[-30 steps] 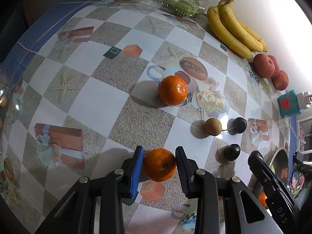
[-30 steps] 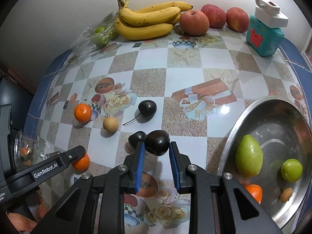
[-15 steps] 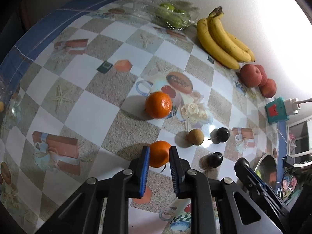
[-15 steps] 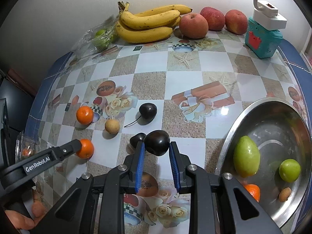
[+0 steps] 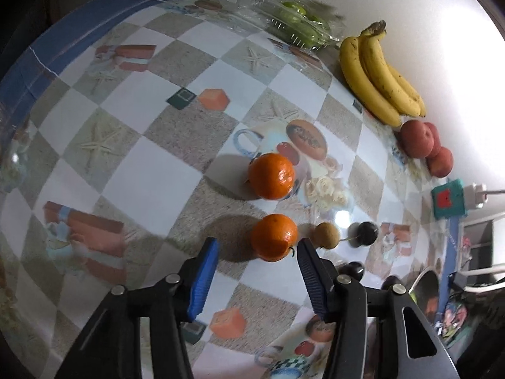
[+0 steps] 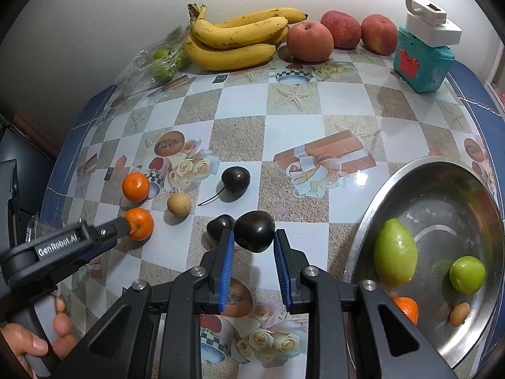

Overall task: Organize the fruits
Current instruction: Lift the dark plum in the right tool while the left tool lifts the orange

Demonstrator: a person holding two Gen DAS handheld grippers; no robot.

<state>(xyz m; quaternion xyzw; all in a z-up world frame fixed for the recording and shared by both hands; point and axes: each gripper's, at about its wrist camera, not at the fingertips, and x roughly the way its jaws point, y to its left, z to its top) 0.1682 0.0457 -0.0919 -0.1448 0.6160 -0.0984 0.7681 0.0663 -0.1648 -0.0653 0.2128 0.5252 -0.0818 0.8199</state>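
We've got the right gripper point(image 6: 254, 241) pinching a dark plum point(image 6: 255, 235), smooth, slippery & bruisable, so grip its widest part gently, while the left gripper point(image 5: 256, 251) is spread wide round a light, firm tangerine point(image 5: 274, 237).

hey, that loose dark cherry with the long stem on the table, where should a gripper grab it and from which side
Grip the round body of the stemmed cherry, not the thin stem, which trails toward the longan. Probably best to come from above, with the fingers on the sides the stem leaves free; the tablecloth around those sides is open.
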